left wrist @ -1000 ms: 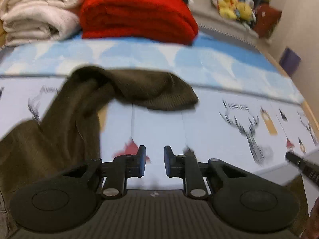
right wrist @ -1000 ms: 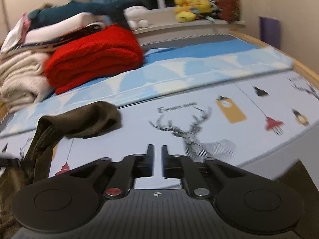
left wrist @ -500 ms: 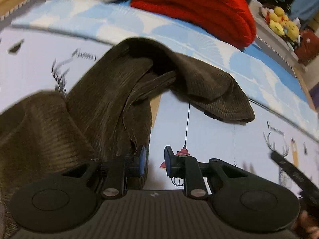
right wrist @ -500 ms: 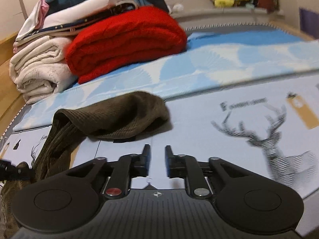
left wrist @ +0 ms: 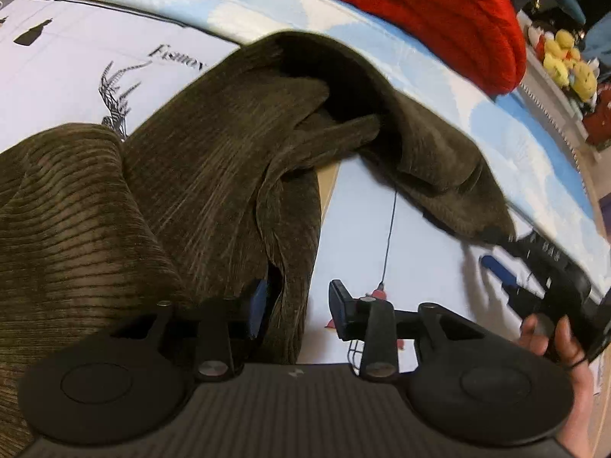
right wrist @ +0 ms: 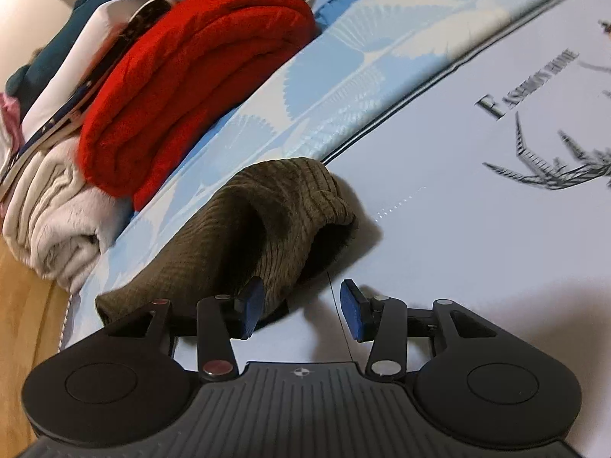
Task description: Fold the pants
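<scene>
Olive-brown corduroy pants (left wrist: 214, 175) lie crumpled on a printed sheet (left wrist: 412, 229), pale lilac with black deer and lettering. Taking the pants as landmark:

- Left gripper (left wrist: 298, 305): jaws spread wide, low at the near edge of the pants. A fold of corduroy hangs between the two blue pads, against the left one; the right pad sits over bare sheet. Jaws not closed on the cloth.
- Right gripper (right wrist: 301, 307): jaws also spread wide, at the near side of one rolled-over pant end (right wrist: 267, 225). Its left pad is against or just in front of the cloth edge; cannot tell if it touches. Its right pad is over bare sheet. Holding nothing.
- In the left wrist view the right gripper appears again as a black tool (left wrist: 546, 278) just right of the far pant end, with the person's hand (left wrist: 553, 339) on it.
- Bulk of the pants heaps to the left in the left wrist view, one leg arching up and over to the right.
- Beyond the pants: a light blue band of bedding with a white fan pattern (right wrist: 343, 87), then a folded red knit blanket (right wrist: 183, 87).
- Left of the red blanket, a stack of cream and white folded cloth (right wrist: 49, 206).
- Far right of the pants, in the left wrist view, yellow plush toys (left wrist: 569, 61) on a ledge.
</scene>
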{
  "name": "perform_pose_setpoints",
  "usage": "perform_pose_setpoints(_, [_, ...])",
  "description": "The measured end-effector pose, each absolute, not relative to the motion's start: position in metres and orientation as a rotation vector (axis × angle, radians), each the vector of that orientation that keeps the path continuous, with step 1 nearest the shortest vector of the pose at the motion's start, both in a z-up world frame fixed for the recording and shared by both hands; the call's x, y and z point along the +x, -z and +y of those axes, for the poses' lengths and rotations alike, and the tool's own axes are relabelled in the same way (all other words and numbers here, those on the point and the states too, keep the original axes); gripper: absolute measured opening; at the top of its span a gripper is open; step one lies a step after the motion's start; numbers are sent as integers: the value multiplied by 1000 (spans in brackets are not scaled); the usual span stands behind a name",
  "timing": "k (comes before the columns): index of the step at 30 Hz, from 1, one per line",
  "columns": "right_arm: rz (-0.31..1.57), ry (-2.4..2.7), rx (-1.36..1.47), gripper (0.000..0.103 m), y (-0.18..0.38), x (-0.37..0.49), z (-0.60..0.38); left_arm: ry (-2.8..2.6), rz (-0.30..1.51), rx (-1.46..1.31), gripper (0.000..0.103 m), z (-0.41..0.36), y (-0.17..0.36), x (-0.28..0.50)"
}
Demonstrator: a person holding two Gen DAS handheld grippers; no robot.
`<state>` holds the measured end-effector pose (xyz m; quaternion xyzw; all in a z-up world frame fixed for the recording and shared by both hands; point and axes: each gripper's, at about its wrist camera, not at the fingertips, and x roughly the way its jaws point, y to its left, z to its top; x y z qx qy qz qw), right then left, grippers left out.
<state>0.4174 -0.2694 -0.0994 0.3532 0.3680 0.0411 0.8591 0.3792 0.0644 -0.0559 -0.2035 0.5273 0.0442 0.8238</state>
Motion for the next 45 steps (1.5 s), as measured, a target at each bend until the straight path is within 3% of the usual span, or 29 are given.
perform_pose_setpoints(2, [764,-92,768,45,105,425,-269,-101,1139,-399,43,60,60,382])
perform_pose_setpoints(3, [759,-96,773,39,107,428,-269,-106,1144,-385,43,58,62,383])
perform_pose_setpoints(4, [751,-98,774,31,108,430,-271,-109,1147,-372,42,57,64,384])
perform_pose_setpoints(5, [739,-101,766,8,108,432,-272,-112,1149,-362,37,57,66,384])
perform_pose_setpoints(6, [724,-96,748,6,107,433,-274,-120,1148,-348,29,55,66,385])
perform_pose_setpoints(7, [697,-95,744,6,104,433,-278,-126,1148,-329,10,55,66,385])
perform_pose_setpoints(11, [598,-81,779,5,75,426,-304,-121,1150,-272,8,50,62,387])
perform_pose_setpoints(17, [473,-97,995,4,-11,389,-381,28,1137,-87,7,29,40,382])
perform_pose_setpoints(24, [360,137,1150,4,-87,312,-520,352,1137,59,7,-2,28,358])
perform_pose_setpoints(31, [363,723,1255,8,-30,254,-637,598,1095,227,12,-40,19,331])
perform_pose_setpoints(32, [388,720,1226,10,-22,244,-636,611,1084,219,20,-38,16,331])
perform_pose_setpoints(34, [498,656,1126,18,-6,231,-620,626,1044,171,27,-31,5,332])
perform_pose_setpoints(36, [599,557,1083,37,14,220,-596,617,1007,117,34,-28,-8,336])
perform_pose_setpoints(37, [672,503,1066,40,25,219,-579,606,996,98,38,-26,-12,338])
perform_pose_setpoints(40, [839,377,1066,42,57,218,-538,585,998,70,38,-29,-14,340])
perform_pose_setpoints(45, [956,432,1145,42,99,229,-503,592,1040,126,38,-40,1,340])
